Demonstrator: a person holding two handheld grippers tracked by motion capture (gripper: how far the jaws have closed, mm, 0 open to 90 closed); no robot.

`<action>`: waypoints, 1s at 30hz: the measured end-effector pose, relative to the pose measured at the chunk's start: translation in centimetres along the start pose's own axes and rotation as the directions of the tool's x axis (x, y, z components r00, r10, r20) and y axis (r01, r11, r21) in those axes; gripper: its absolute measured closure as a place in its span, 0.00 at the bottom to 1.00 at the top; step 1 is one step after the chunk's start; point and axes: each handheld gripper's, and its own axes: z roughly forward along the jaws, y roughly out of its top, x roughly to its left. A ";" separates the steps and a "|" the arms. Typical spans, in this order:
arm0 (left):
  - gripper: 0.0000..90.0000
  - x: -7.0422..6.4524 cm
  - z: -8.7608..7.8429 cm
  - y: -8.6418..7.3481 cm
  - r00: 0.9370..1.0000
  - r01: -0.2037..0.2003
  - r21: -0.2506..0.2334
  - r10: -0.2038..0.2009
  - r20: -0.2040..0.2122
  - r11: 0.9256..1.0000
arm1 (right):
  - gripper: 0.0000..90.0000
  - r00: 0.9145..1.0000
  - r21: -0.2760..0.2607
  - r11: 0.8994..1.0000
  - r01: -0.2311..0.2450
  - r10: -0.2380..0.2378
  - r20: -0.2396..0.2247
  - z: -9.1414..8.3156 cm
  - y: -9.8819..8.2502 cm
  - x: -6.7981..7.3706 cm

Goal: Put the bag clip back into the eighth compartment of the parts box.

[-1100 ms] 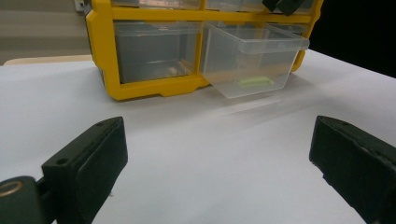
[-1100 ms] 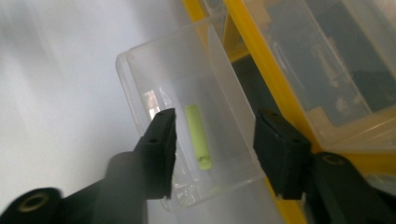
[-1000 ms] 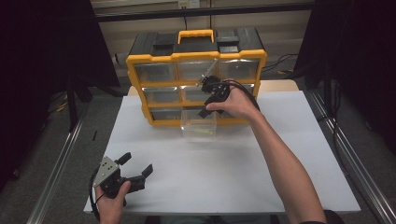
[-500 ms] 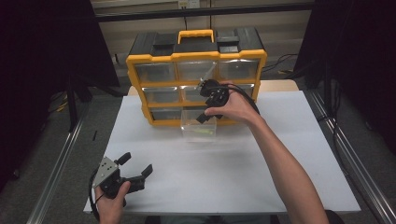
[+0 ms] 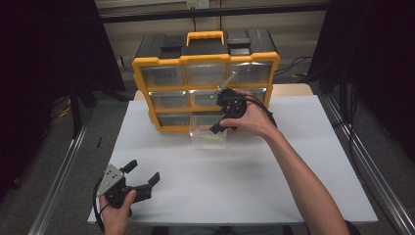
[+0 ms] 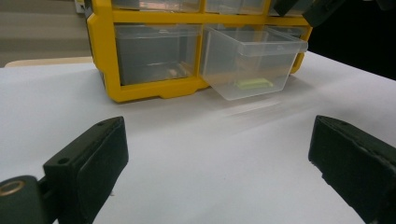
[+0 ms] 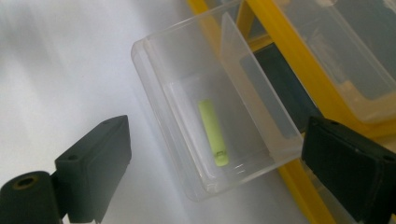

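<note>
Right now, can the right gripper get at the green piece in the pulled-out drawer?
Probably yes. The right gripper hangs open just above the clear drawer, whose top is open, and nothing covers the green piece.

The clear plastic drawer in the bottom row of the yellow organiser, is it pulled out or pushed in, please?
Pulled out: the clear plastic drawer juts well forward of the yellow organiser's frame, showing a light-green stick lying inside.

High view: dim, dark surround at both sides; white table sheet (image 5: 244, 171) lit evenly from above, soft faint shadows; image slightly soft. Left gripper view: bright, near foreground blurred; pale glare streaks before the clear drawer (image 6: 247, 65). Right gripper view: washed-out white at left; the drawer's edges hazy.
</note>
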 end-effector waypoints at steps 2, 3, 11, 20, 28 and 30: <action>0.05 0.0 0.0 0.0 1.000 -0.003 0.003 0.003 -0.002 1.000 | 0.08 1.000 -0.009 1.000 -0.012 0.012 0.012 -0.1 -0.5 0.0; 0.05 0.0 0.0 0.0 1.000 0.000 0.000 0.000 -0.001 1.000 | 0.08 1.000 -0.015 1.000 -0.010 0.010 0.013 -0.1 -0.7 -0.1; 0.05 -0.1 0.1 -0.1 1.000 0.017 -0.006 -0.017 -0.003 1.000 | 0.06 0.997 -0.062 0.995 -0.078 0.080 0.021 -0.6 -3.0 -0.1; 0.05 -0.1 0.1 -0.1 1.000 0.020 -0.006 -0.020 -0.005 1.000 | 0.05 0.993 -0.153 0.983 -0.104 0.111 0.043 -0.9 -4.9 0.0; 0.05 0.1 0.1 -0.1 1.000 0.029 -0.010 -0.029 -0.004 1.000 | 0.04 0.989 -0.221 0.967 -0.131 0.144 0.043 -1.0 -6.3 0.0; 0.05 0.1 0.0 -0.1 0.999 0.031 -0.010 -0.031 -0.006 0.999 | 0.04 0.986 -0.240 0.960 -0.141 0.158 0.051 -1.0 -6.7 0.1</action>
